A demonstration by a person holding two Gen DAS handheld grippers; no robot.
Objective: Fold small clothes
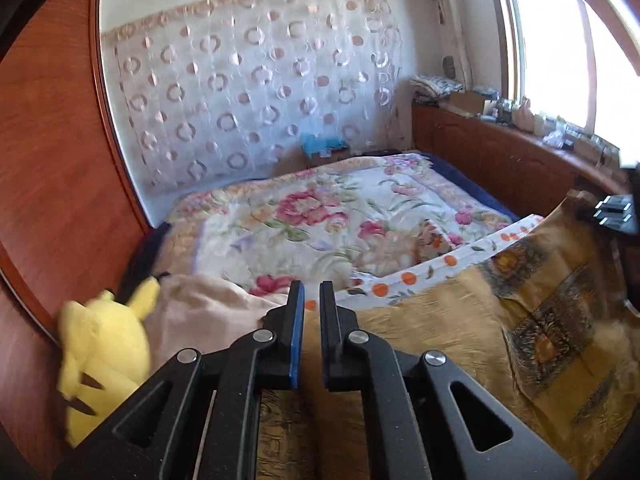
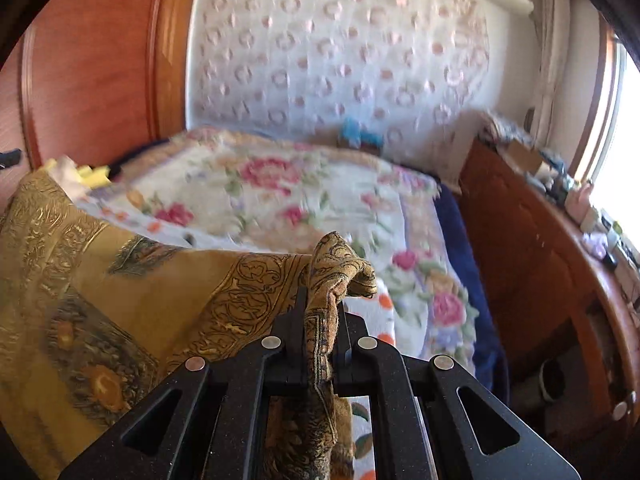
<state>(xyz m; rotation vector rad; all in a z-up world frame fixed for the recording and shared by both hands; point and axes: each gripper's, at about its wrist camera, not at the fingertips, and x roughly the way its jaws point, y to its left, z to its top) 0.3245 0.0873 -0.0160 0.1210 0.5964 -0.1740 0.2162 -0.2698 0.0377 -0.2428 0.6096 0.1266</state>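
R gripper [image 2: 320,304]: black two-finger tool, fingers clamped on a bunched corner of the mustard-gold patterned cloth w/ dark ornamental border [image 2: 140,280]; corner pokes up past the fingertips, rest of the fabric drapes away to the left and hangs below the tool, so the cloth looks lifted off the bed on this side. L gripper [image 1: 311,292]: black fingers w/ blue pads, narrow gap between them, nothing in the gap; hovers over the near edge of the same gold cloth [image 1: 460,312], not touching as far as I can tell. Progress (judgement): early. One corner picked up, no crease or layered fold visible; cloth mostly spread, rumpled. Left to do: L side needs a grip on an opposite corner or edge, then bring over, flatten. Pose: both tools point fwd along the bed toward the far wall, roughly level; R tool visible at far right edge of L view, raised. Outward: white strip w/ orange dots [image 1: 420,276] lies just beyond the gold cloth; floral quilt in pink and cream [image 1: 300,216] covers the bed; yellow plush toy [image 1: 100,352] beside the reddish wooden headboard [image 1: 52,160]; R view motion-blurred
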